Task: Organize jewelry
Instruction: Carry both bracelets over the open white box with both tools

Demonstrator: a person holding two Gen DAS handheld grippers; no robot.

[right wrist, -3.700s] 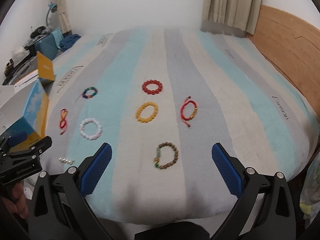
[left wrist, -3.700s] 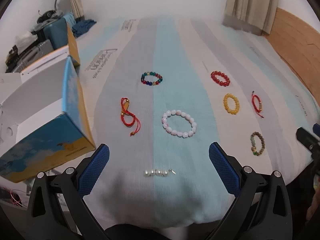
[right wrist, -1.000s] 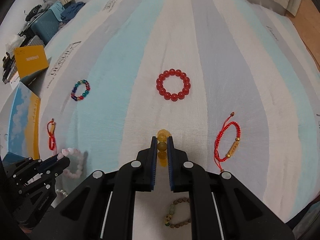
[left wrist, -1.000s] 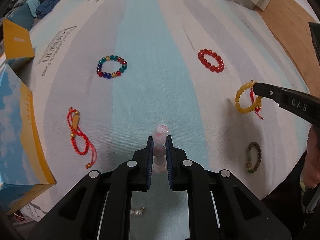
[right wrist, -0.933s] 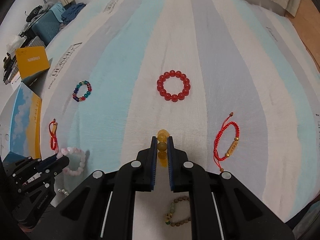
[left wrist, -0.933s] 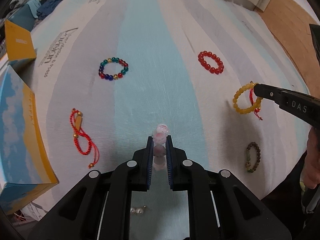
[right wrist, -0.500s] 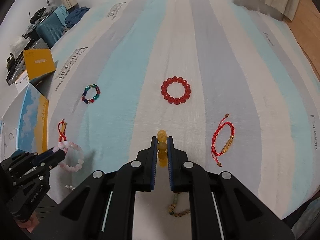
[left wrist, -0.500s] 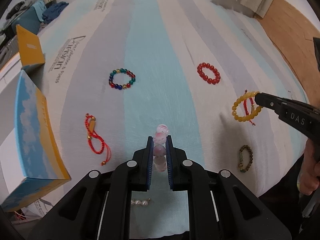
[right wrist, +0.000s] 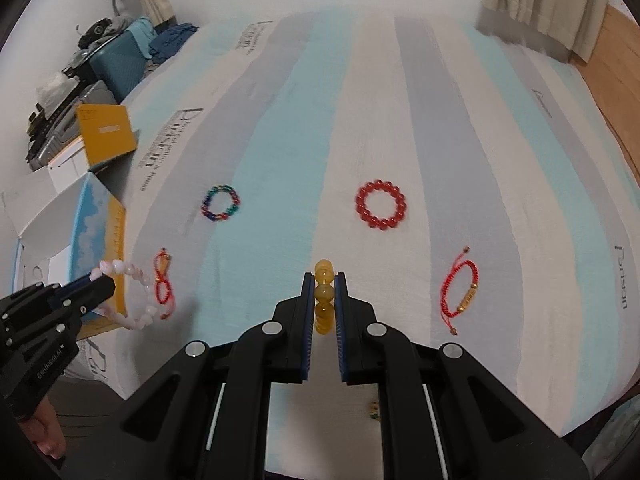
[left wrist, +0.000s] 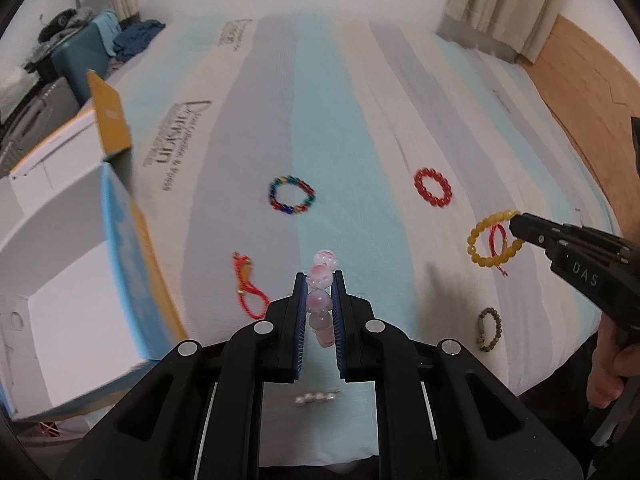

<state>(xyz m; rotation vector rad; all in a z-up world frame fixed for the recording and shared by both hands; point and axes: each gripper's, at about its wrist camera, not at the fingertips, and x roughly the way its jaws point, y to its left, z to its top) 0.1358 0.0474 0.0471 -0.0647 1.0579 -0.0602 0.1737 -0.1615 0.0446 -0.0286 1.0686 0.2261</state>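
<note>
Over the bed (left wrist: 360, 80), both grippers hang lifted clear of the striped sheet, each with a bracelet. Left gripper (left wrist: 319, 280): jaws pressed near together, pinching the pink bracelet (left wrist: 320, 280) edge-on, beads stacked between the pads; in the right view its loop dangles free by the box (right wrist: 96, 216). Right gripper (right wrist: 323, 284): jaws likewise nearly shut, pinching the yellow bracelet (right wrist: 323, 292); in the left view its loop hangs off the tips above the sheet. On the sheet lie the multicolour bracelet (left wrist: 291, 195), red bead bracelet (left wrist: 433, 187), a red cord bracelet (left wrist: 248, 284) left near the box, another red cord (right wrist: 460, 292) right, a brown bracelet (left wrist: 489, 328) and a short pearl piece (left wrist: 316, 398) near the bed edge. Open white box with blue-yellow wall sits just off the bed's left side, interior looks bare. Step in hand, as I judge it: carry after pickup, two items up, six left to do. Next move likely calls for swinging both loads left over the box opening, left first since it's closer, lowering inside the walls, then spreading the jaws to drop. Watch: dangling loops may snag the box rim; right gripper must cross over without bumping the left.
</note>
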